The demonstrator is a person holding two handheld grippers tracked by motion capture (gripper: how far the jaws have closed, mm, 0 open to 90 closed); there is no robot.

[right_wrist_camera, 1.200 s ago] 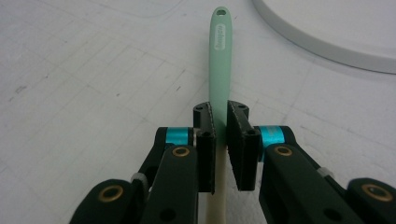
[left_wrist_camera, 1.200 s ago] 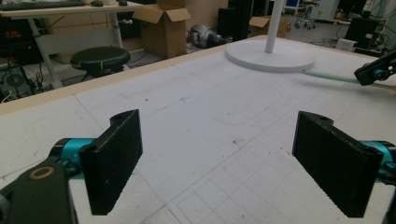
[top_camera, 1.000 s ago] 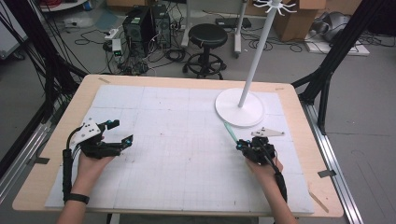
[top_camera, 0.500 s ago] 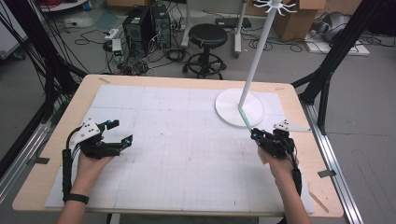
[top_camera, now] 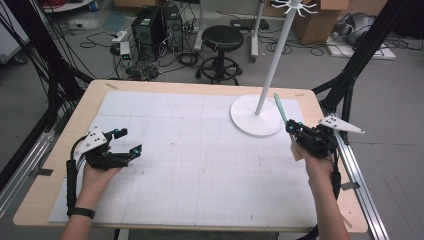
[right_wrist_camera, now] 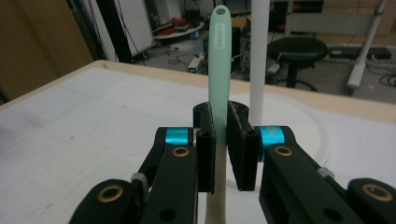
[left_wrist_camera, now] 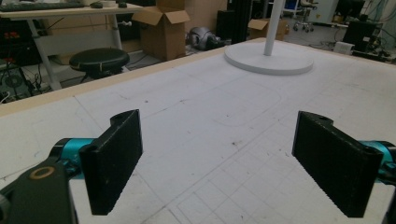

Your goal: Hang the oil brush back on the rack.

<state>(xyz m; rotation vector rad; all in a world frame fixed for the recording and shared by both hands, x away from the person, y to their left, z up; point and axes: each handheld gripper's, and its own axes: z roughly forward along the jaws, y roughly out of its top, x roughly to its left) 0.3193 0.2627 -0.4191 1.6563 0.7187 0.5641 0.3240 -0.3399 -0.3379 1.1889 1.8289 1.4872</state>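
Observation:
A slim mint-green utensil handle (top_camera: 279,106) with a hole at its tip sticks up and away from my right gripper (top_camera: 291,128), which is shut on it at the table's right side, just right of the white stand's round base (top_camera: 245,119). In the right gripper view the handle (right_wrist_camera: 219,56) rises between the two closed jaws of the gripper (right_wrist_camera: 222,128), and a paler part of the utensil runs down below them. My left gripper (top_camera: 129,141) rests at the left of the table, open. Its jaws stand wide apart over the white mat (left_wrist_camera: 205,107) with nothing between them.
The white stand's pole (top_camera: 272,60) rises from the base and carries hooks at the top; the pole (right_wrist_camera: 259,56) stands right behind the handle. A gridded white mat (top_camera: 200,150) covers the wooden table. A stool (top_camera: 222,37), computers and cables sit on the floor beyond.
My right gripper has carried the green utensil to the right and farther back, from in front of the stand's base to beside it. The left gripper has stayed put.

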